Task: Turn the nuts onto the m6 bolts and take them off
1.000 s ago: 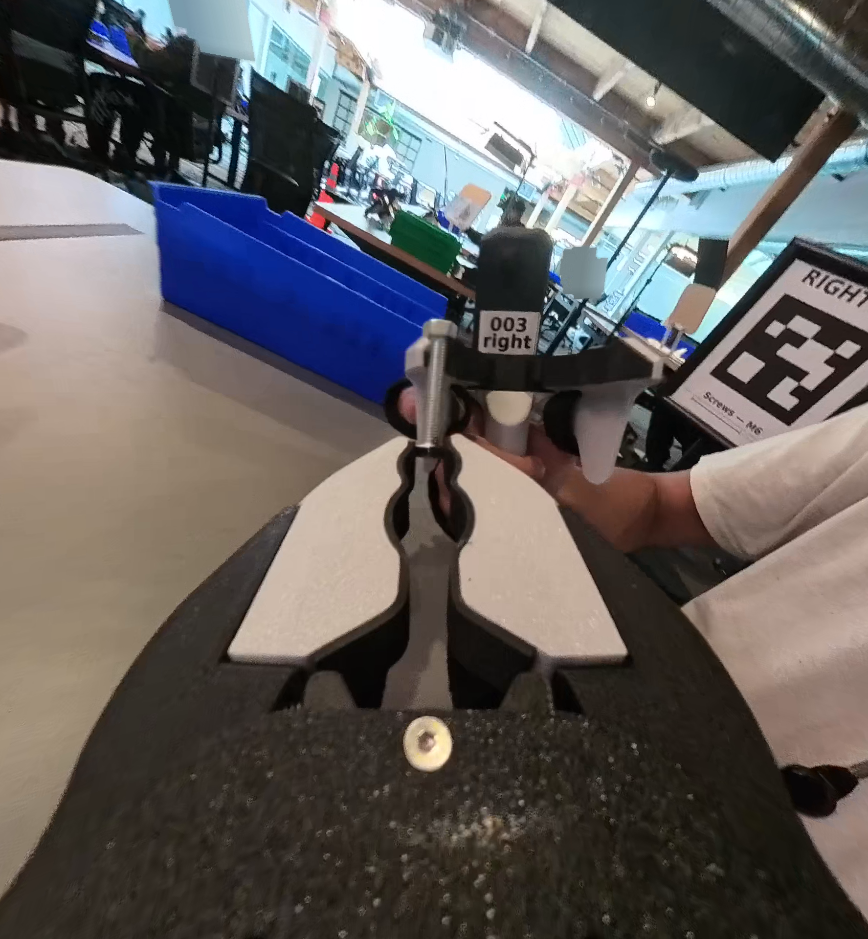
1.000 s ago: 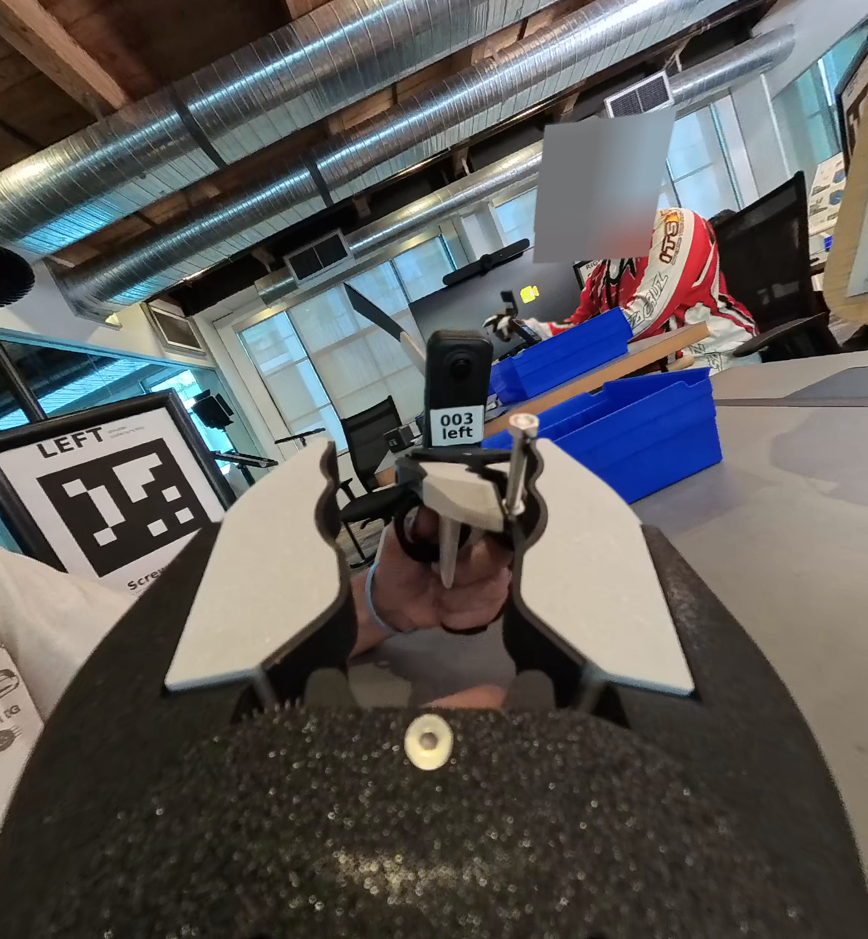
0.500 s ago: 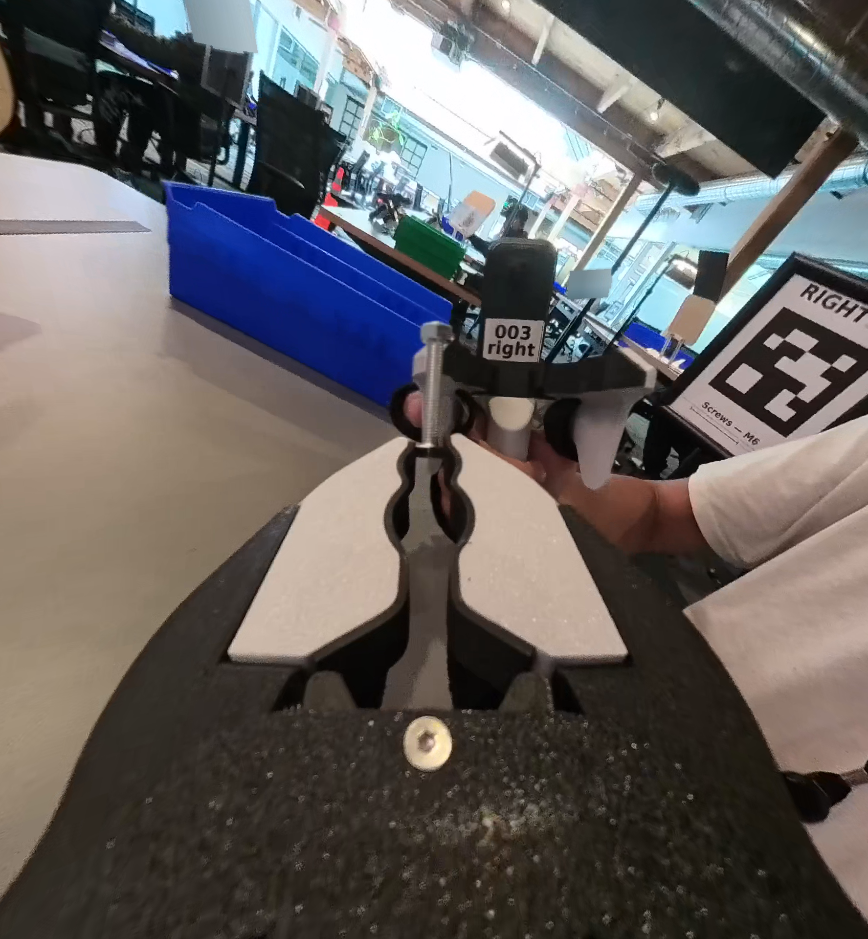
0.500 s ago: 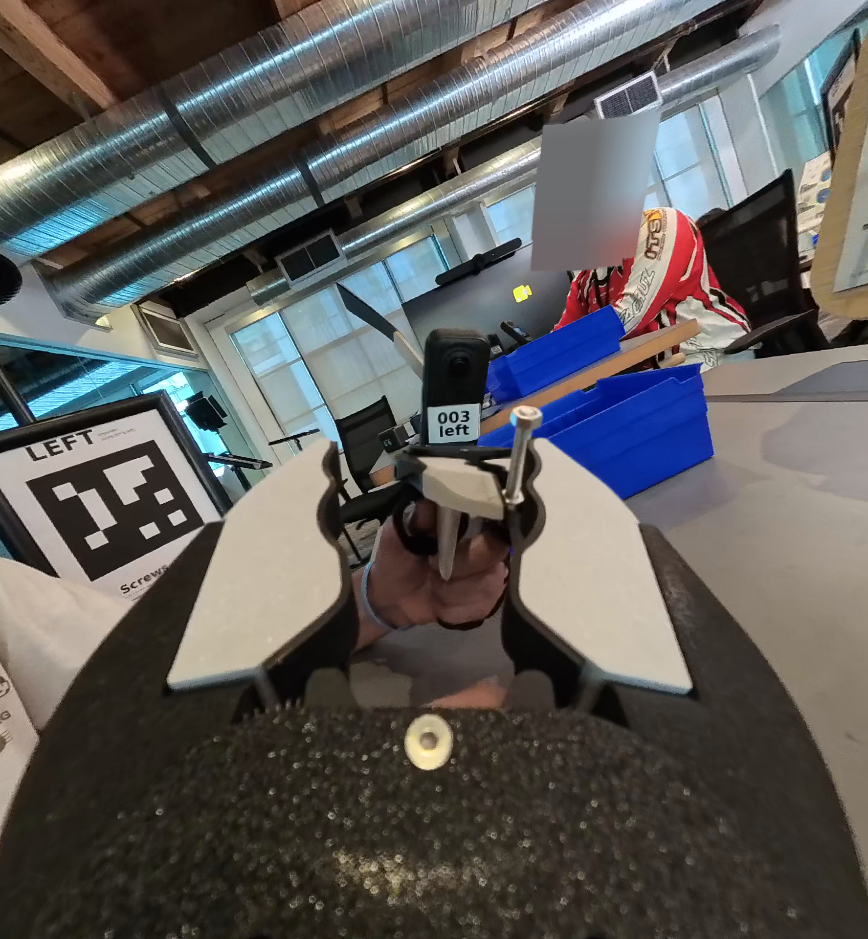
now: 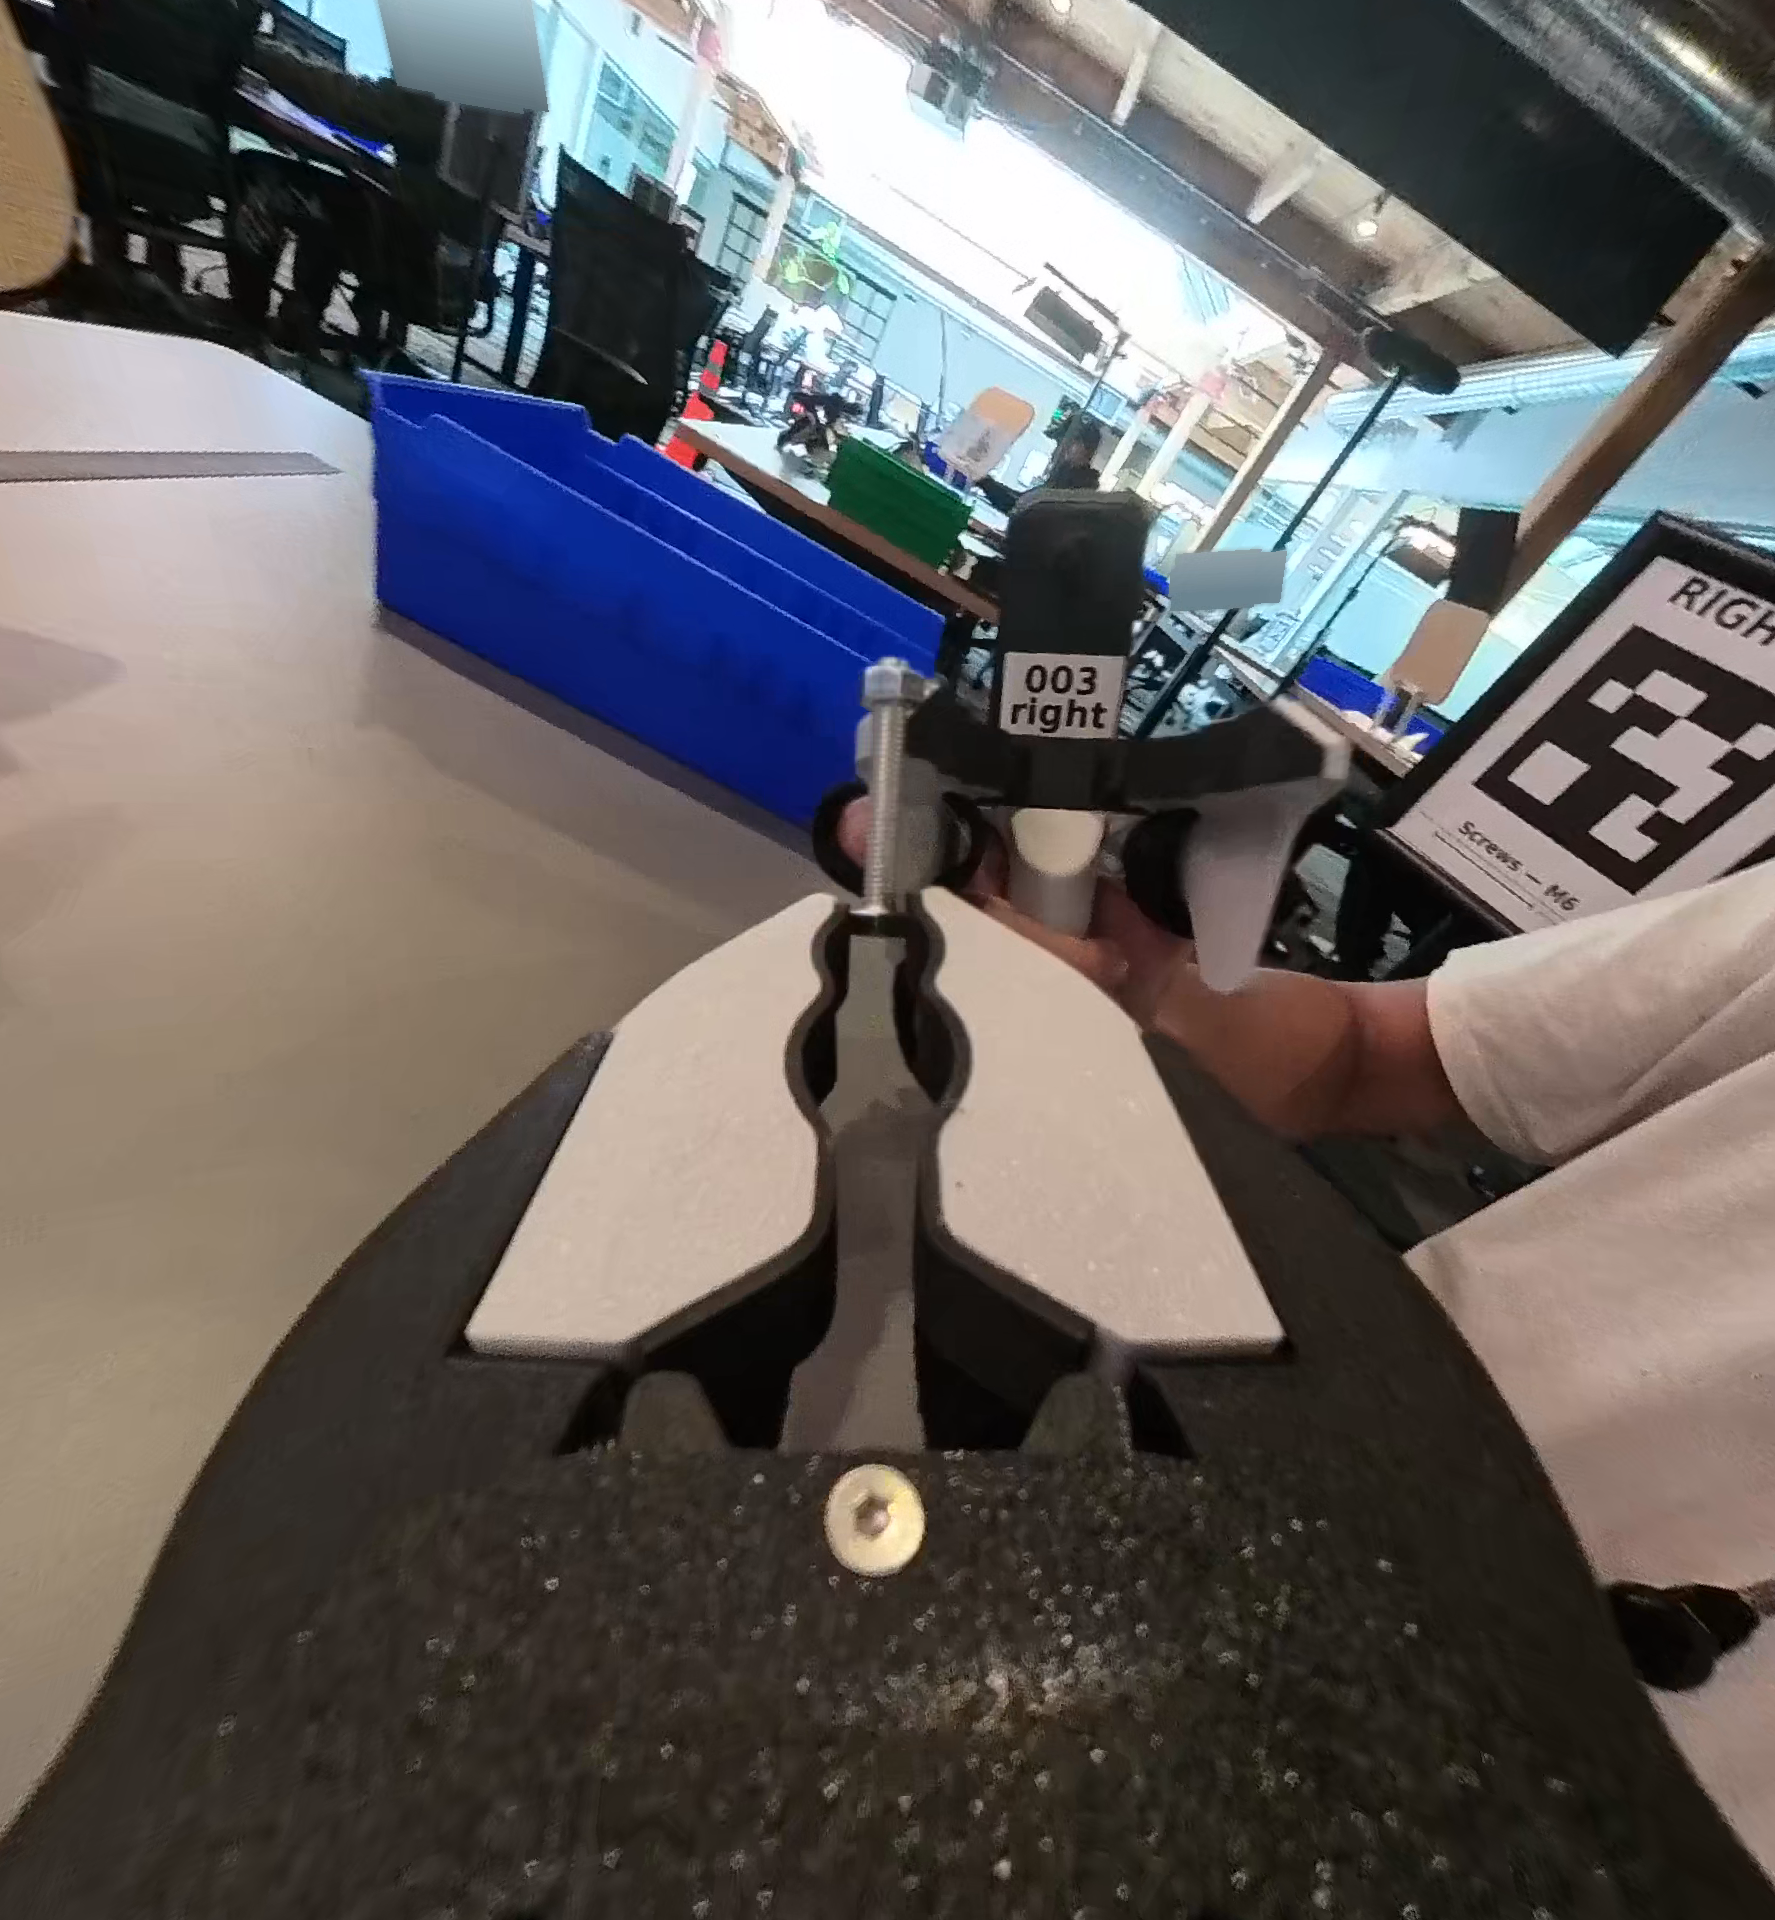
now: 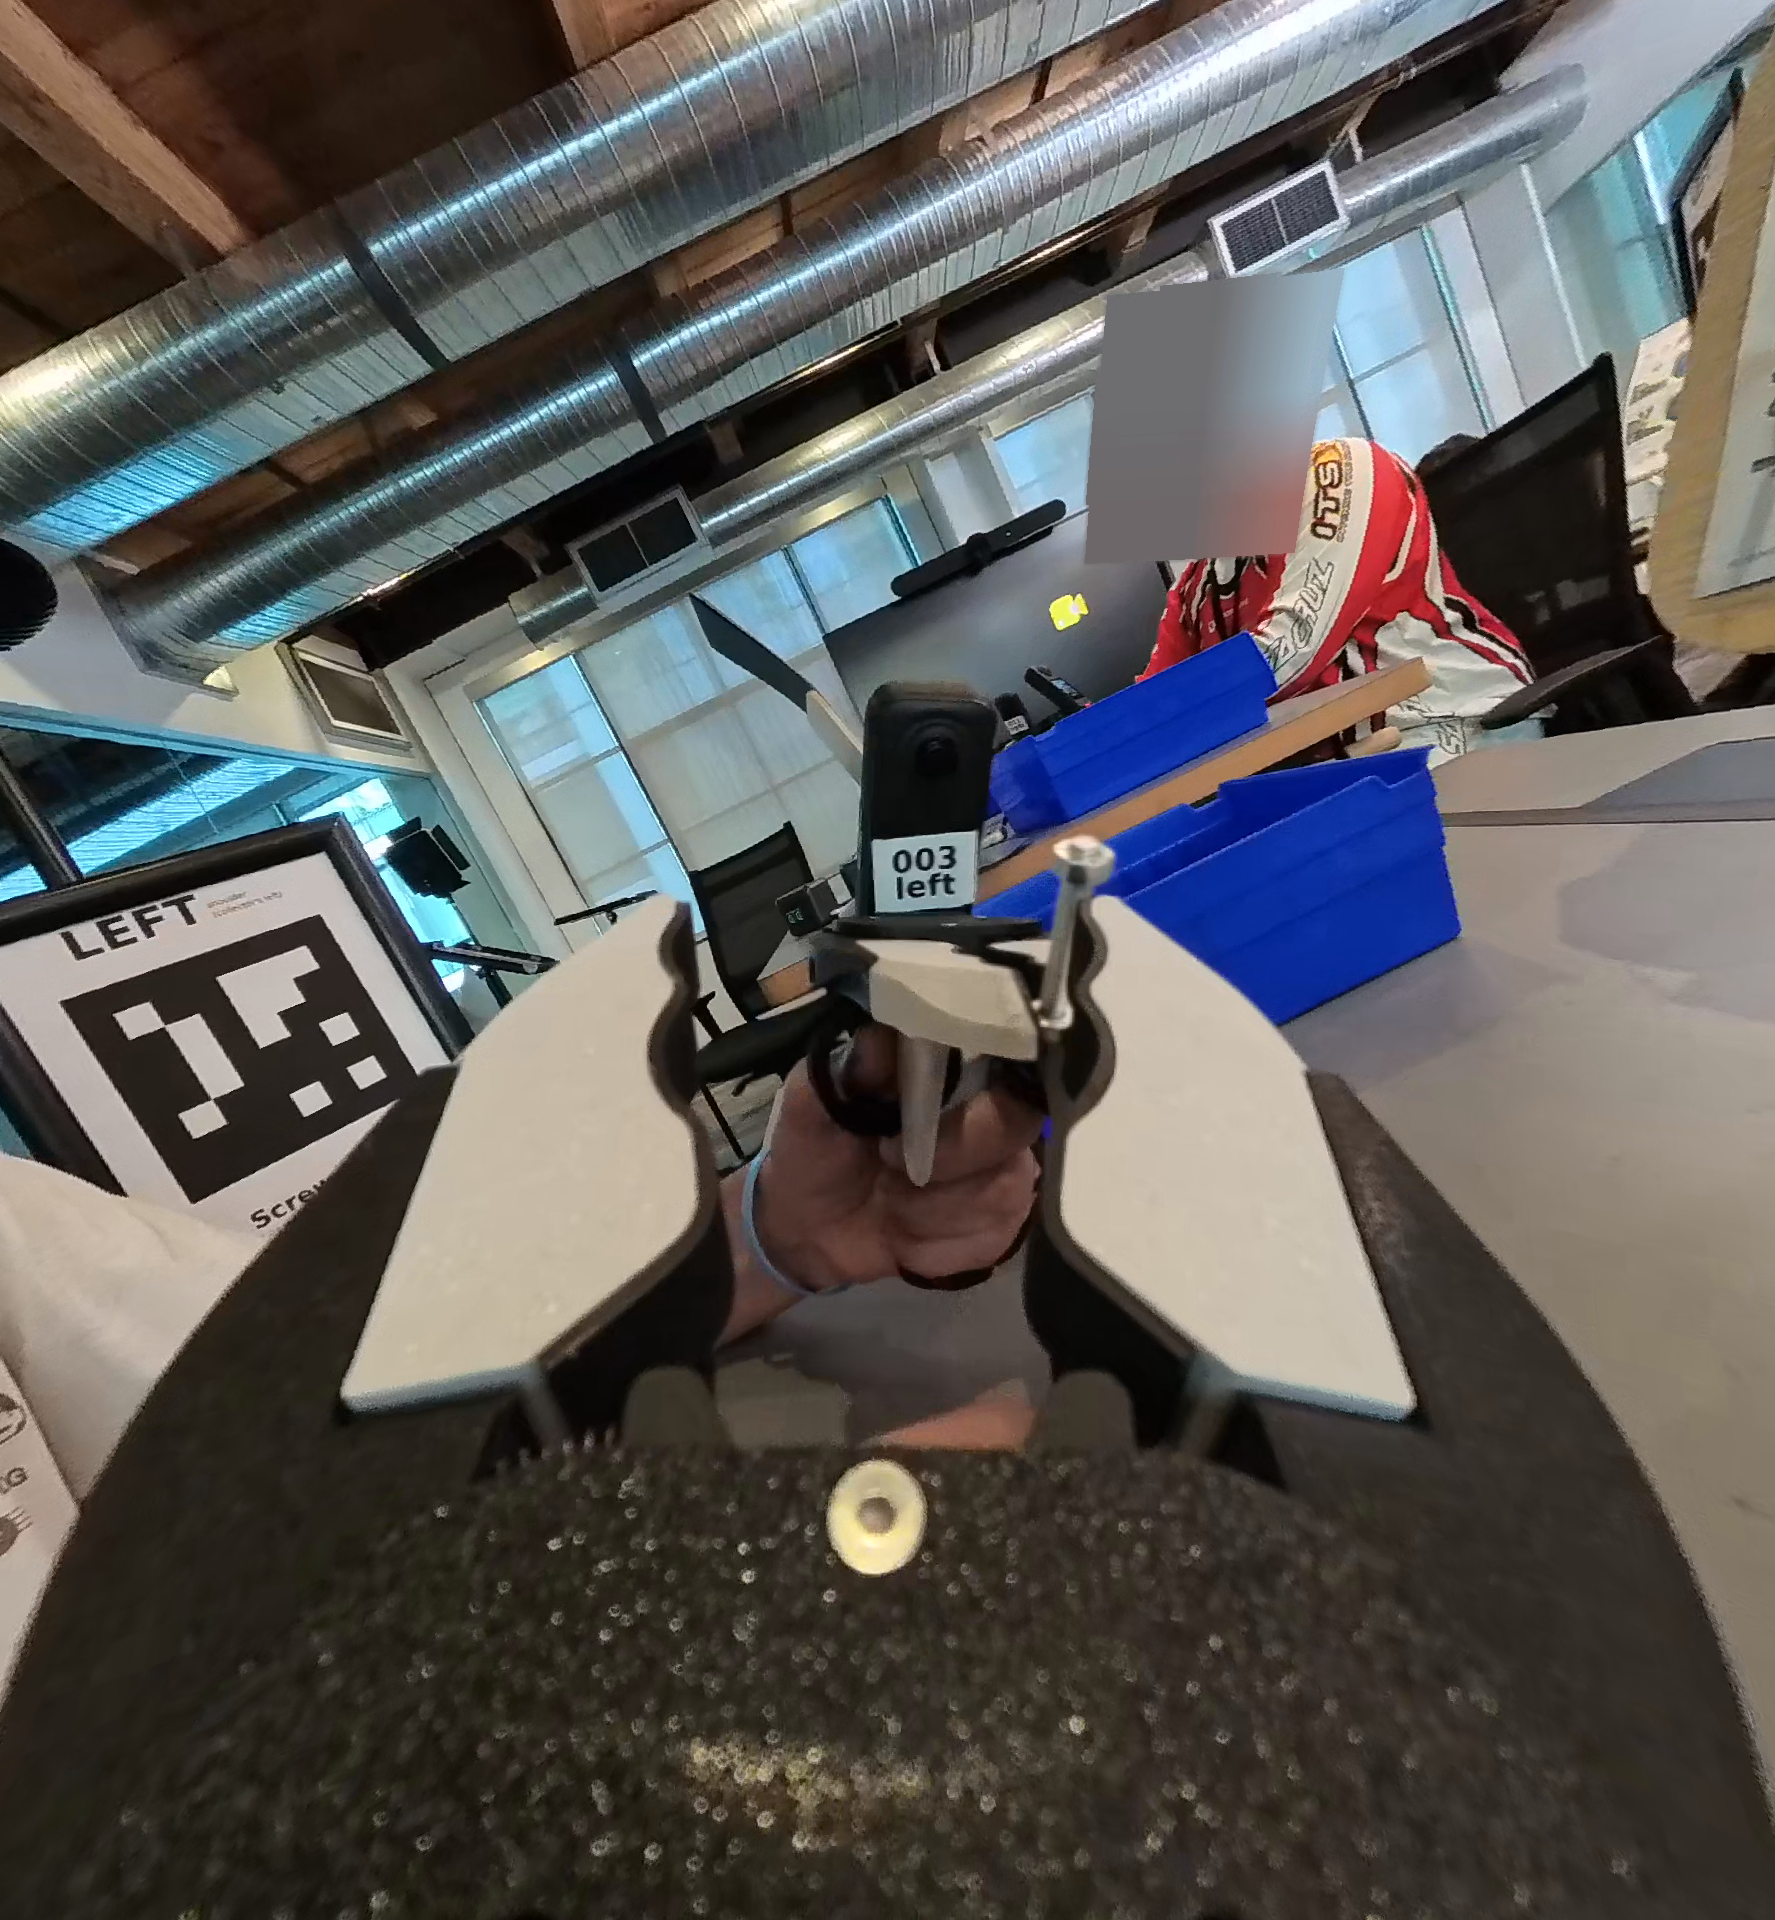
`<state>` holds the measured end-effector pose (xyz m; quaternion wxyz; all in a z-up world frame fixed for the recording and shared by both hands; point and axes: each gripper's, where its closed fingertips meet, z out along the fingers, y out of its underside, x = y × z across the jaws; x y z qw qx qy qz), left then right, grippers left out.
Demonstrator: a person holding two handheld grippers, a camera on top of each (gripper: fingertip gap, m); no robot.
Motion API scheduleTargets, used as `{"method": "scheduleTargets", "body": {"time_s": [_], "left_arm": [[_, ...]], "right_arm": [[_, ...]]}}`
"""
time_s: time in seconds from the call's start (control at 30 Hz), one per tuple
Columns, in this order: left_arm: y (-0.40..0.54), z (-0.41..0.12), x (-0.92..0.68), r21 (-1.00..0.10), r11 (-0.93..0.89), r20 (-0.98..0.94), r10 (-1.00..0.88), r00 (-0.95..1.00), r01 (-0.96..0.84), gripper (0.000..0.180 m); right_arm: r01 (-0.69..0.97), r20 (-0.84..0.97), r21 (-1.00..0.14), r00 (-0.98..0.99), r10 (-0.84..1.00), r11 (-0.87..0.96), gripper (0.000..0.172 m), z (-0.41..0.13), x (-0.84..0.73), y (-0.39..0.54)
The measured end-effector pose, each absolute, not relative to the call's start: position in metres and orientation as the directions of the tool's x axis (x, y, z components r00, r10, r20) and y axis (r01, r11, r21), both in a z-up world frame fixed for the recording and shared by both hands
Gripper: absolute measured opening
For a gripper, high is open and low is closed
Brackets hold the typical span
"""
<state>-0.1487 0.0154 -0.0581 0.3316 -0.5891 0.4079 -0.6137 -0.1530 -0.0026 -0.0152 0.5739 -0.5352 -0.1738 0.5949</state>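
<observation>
In the left wrist view my left gripper (image 5: 878, 920) is shut on the lower end of a silver bolt (image 5: 888, 800). The bolt stands upright out of the fingertips with a nut (image 5: 893, 686) at its top. My right gripper (image 5: 1070, 831) faces it, wide open, one finger close beside the bolt. In the right wrist view my right gripper (image 6: 888, 925) is open, and the bolt (image 6: 1068, 945) with its nut (image 6: 1083, 857) stands just inside the right-hand finger (image 6: 1174, 1091). No pad presses on it. The left gripper (image 6: 950, 1003) shows between the fingers.
A blue bin (image 5: 602, 582) sits on the grey table (image 5: 135, 935); it also shows in the right wrist view (image 6: 1309, 894). A framed marker sign (image 5: 1641, 758) stands at the right, and another (image 6: 208, 1039) at the left. A person in a red-and-white jacket (image 6: 1361, 592) sits behind. Across from one pair of fingers to the other is roughly 5 cm.
Both grippers drifted only slightly. The bolt stays in the left grasp, and the right jaws stay wide open beside it.
</observation>
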Motion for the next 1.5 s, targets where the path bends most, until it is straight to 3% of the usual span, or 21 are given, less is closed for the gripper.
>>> {"method": "scheduleTargets", "body": {"time_s": [0.2,0.5,0.77,0.9,1.0,1.17,1.37,1.43,1.5], "left_arm": [[-0.014,-0.062,-0.135,-0.902,-0.405,0.428,-0.884,-0.186,-0.149,0.010],[0.016,-0.057,-0.151,-0.886,-0.459,0.464,-0.881,-0.095,-0.068,0.009],[-0.006,-0.068,-0.133,-0.901,-0.402,0.424,-0.896,-0.133,-0.161,0.010],[0.021,-0.060,-0.146,-0.892,-0.447,0.450,-0.892,-0.045,-0.067,0.010],[0.020,-0.057,-0.151,-0.873,-0.484,0.487,-0.869,-0.090,-0.053,0.010],[-0.006,-0.060,-0.138,-0.890,-0.438,0.455,-0.874,-0.172,-0.127,0.010],[0.017,-0.062,-0.144,-0.888,-0.453,0.459,-0.886,-0.068,-0.082,0.010],[0.023,-0.061,-0.148,-0.886,-0.458,0.461,-0.886,-0.044,-0.067,0.010],[0.018,-0.060,-0.148,-0.885,-0.460,0.465,-0.882,-0.075,-0.071,0.009]], "right_arm": [[-0.494,-0.457,-0.814,0.221,0.862,-0.305,0.069,-0.018,-0.157,-0.001],[-0.491,-0.440,-0.823,0.234,0.867,-0.285,0.068,-0.017,-0.155,-0.002],[-0.498,-0.436,-0.820,0.227,0.871,-0.281,0.069,-0.016,-0.155,-0.004],[-0.494,-0.446,-0.819,0.228,0.866,-0.292,0.067,-0.018,-0.154,-0.002],[-0.487,-0.448,-0.824,0.246,0.860,-0.290,0.067,-0.020,-0.155,0.000],[-0.487,-0.454,-0.820,0.236,0.859,-0.300,0.070,-0.021,-0.158,-0.001],[-0.469,-0.439,-0.835,0.251,0.863,-0.289,0.078,-0.022,-0.159,-0.003],[-0.483,-0.427,-0.829,0.226,0.875,-0.280,0.066,-0.018,-0.158,-0.007],[-0.479,-0.437,-0.832,0.252,0.863,-0.281,0.067,-0.021,-0.157,-0.002]]}}
